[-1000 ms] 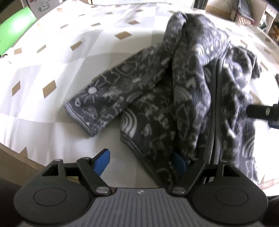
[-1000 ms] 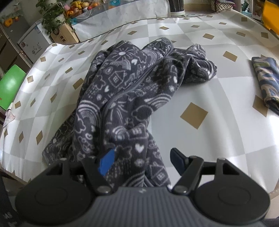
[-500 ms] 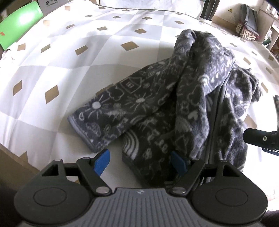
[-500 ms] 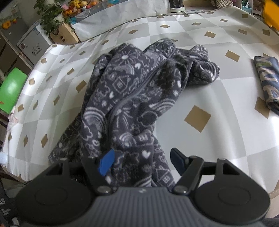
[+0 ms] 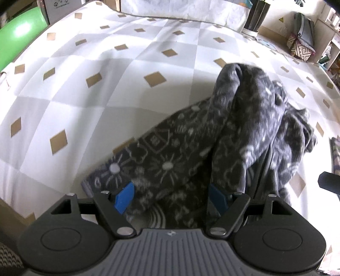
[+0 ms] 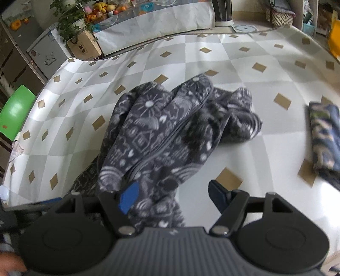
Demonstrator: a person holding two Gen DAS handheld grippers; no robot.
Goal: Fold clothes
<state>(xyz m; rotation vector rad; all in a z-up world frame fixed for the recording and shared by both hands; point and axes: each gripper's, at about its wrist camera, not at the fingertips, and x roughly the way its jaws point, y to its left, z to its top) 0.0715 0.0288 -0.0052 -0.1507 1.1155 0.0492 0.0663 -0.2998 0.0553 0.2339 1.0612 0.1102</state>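
A dark grey fleece garment [image 5: 244,131] with white doodle print lies bunched on the checked tablecloth [image 5: 106,85], raised in a ridge. One flat sleeve [image 5: 161,152] reaches toward the front left. My left gripper [image 5: 171,197] is open, with the sleeve and the garment's near edge between its blue pads; fabric rests against the right pad. In the right wrist view the garment [image 6: 161,127] shows its zipper seam, and my right gripper [image 6: 172,195] is open over its near end, with fabric against the left pad. A black part of the right gripper [image 5: 329,184] shows at the left view's right edge.
A folded blue patterned cloth [image 6: 325,135] lies at the table's right side. A green chair [image 6: 14,112] stands off the left edge. Boxes, a plant [image 6: 68,19] and fruit sit beyond the far edge. The front table edge is just below both grippers.
Both grippers have risen and drawn back while staying open. The garment has bunched into a narrower, taller ridge and sits farther from the cameras.
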